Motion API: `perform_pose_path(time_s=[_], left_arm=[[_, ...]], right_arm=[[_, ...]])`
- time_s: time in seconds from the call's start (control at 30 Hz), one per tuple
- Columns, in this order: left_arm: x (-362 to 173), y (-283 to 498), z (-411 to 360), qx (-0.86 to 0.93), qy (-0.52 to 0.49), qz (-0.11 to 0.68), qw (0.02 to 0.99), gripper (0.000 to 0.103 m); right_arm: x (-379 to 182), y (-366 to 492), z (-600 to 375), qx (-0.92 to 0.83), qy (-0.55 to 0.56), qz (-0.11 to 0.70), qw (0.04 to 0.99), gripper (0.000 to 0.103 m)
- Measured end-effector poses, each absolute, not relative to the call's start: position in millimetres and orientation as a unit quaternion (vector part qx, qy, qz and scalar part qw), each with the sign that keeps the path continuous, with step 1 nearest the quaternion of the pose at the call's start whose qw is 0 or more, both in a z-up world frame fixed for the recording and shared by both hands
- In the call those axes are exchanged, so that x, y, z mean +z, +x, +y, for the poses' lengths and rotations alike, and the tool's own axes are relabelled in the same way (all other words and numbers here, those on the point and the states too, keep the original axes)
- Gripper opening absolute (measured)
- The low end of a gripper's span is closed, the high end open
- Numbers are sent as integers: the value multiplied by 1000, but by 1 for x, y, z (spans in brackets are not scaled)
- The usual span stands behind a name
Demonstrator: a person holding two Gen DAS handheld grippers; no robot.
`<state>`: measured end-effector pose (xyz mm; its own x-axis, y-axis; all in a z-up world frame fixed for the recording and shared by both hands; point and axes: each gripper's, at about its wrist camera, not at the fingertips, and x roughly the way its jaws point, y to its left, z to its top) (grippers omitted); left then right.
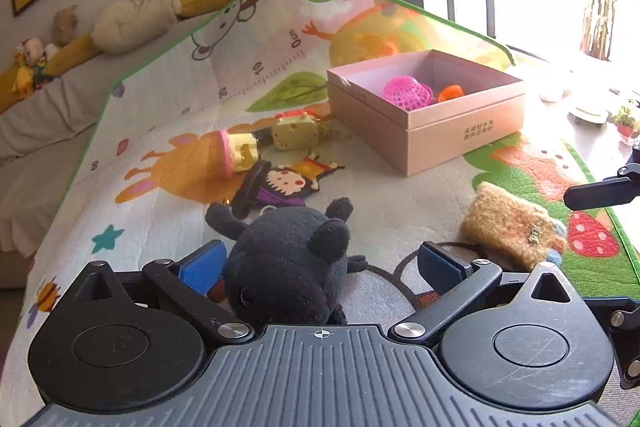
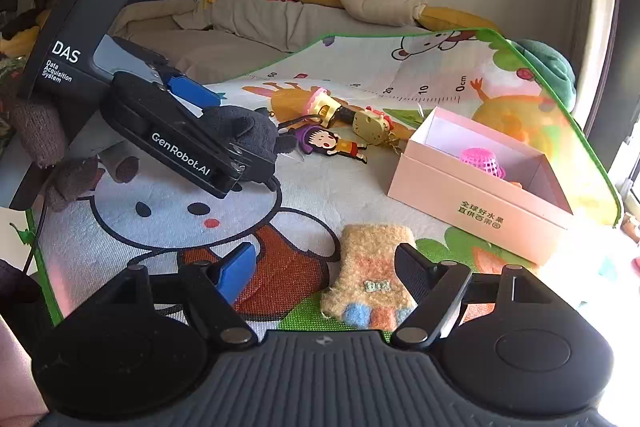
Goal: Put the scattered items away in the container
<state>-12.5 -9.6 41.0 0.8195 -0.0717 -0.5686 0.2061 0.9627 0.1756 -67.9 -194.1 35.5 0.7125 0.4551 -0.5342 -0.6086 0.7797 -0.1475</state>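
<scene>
While the left gripper (image 1: 320, 263) sits wide around the black plush (image 1: 288, 263), only its left pad looks close to touching, so it's not really gripped. The right gripper (image 2: 326, 267) is spread wide too, with the fuzzy tan pouch (image 2: 370, 275) lying between its fingers on the play mat (image 2: 160, 223). The pink box (image 2: 480, 203), Chinese print on its side, sits far right by the mat's green edge, with bare mat in front of it. The left gripper's body reads "GenRobot.AI" and "DAS Data Acquisition System".
</scene>
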Motion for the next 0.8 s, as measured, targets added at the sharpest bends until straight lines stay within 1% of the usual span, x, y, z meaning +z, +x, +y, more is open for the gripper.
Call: perform_pose_path(time_s=[0.07, 0.13, 0.23, 0.37, 0.53, 0.8], left_arm=[[38, -12, -10, -63, 120, 294, 946, 103], [34, -10, -9, -52, 123, 297, 945, 103], [30, -5, -8, -35, 128, 302, 944, 103], [31, -2, -8, -44, 115, 300, 946, 103], [42, -24, -27, -166, 128, 259, 943, 103], [46, -23, -44, -232, 91, 263, 932, 103]], right_arm=[[30, -61, -202, 279, -125, 265, 914, 88], [23, -52, -212, 267, -84, 295, 913, 99], [10, -43, -226, 259, -24, 337, 905, 103], [6, -40, -237, 263, 20, 342, 902, 103], [6, -40, -238, 265, 26, 340, 902, 103], [7, -40, -237, 262, 28, 341, 902, 103]])
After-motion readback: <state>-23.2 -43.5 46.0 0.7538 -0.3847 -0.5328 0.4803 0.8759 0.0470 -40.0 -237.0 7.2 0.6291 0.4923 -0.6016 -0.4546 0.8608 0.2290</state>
